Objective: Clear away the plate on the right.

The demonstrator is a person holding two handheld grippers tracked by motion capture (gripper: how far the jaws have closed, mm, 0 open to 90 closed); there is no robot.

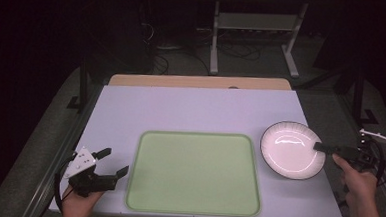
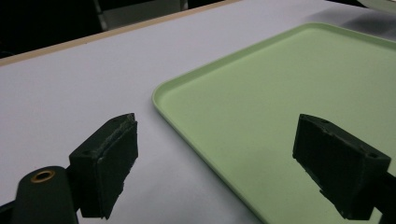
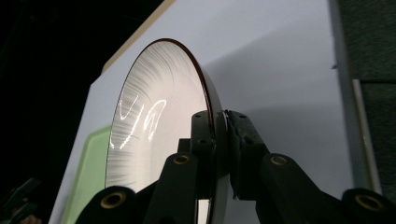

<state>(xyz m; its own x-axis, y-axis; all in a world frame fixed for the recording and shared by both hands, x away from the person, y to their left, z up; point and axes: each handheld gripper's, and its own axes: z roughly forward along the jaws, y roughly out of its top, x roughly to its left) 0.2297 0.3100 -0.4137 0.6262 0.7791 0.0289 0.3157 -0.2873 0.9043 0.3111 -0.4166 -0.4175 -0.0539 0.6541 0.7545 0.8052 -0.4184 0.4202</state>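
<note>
Dark room, white table. My right tongs are clamped on the plate's right rim, beside the tray. It looks stiff, glazed, breakable and likely slippery; the rim is the only hold. My left tongs stand apart, holding nothing, left of the tray.

Worktop beyond the tray is open for passage; the plate blocks its right edge.
</note>
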